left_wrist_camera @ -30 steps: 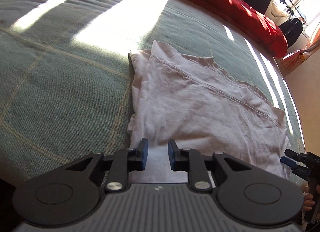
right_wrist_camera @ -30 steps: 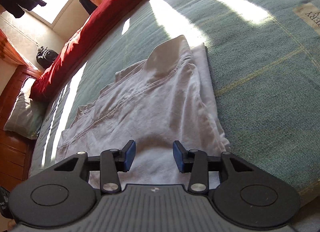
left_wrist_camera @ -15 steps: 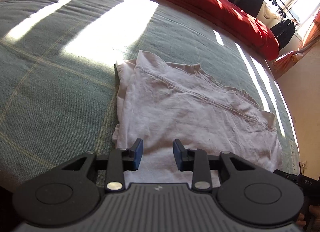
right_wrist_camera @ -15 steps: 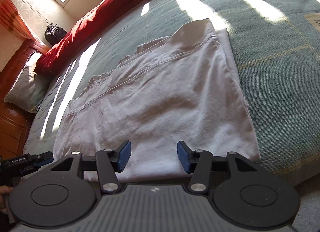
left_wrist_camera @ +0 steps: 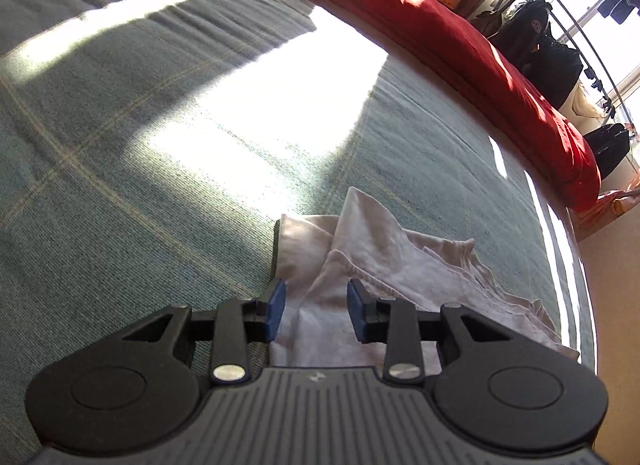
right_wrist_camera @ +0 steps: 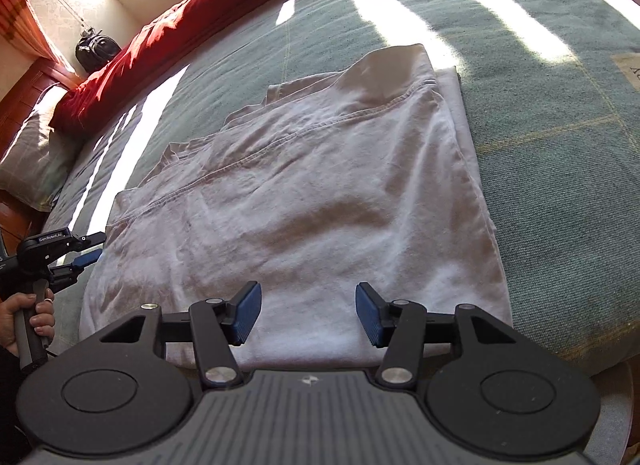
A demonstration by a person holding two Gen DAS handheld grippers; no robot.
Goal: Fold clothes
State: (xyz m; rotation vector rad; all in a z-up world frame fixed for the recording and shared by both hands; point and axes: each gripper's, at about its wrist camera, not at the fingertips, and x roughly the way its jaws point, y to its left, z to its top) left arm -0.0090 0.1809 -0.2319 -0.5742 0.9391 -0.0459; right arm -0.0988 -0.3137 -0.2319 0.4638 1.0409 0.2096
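Note:
A white garment (left_wrist_camera: 400,265) (right_wrist_camera: 320,193) lies spread and partly folded on a green bed cover (left_wrist_camera: 160,185) (right_wrist_camera: 560,145). In the left wrist view my left gripper (left_wrist_camera: 316,307) hovers over the garment's left end, near a raised fold. Its jaws stand open, with cloth beneath them but not pinched. The right gripper (right_wrist_camera: 308,311) is open over the garment's near edge, its blue pads (right_wrist_camera: 244,313) clear of the fabric. At the left edge of the right wrist view a hand (right_wrist_camera: 32,321) holds the left gripper (right_wrist_camera: 94,247) beside the garment's left side.
A red blanket (left_wrist_camera: 460,49) (right_wrist_camera: 200,17) runs along the far side of the bed. A pillow (right_wrist_camera: 36,157) lies at the left. A rack of dark clothes (left_wrist_camera: 552,49) and a dark bag (right_wrist_camera: 96,49) stand by the windows. Sunlight falls in strips across the cover.
Both grippers' jaws have widened. The left gripper has travelled along the garment towards its far left corner. The right gripper has drawn back to the near edge, and the left gripper has come into its view.

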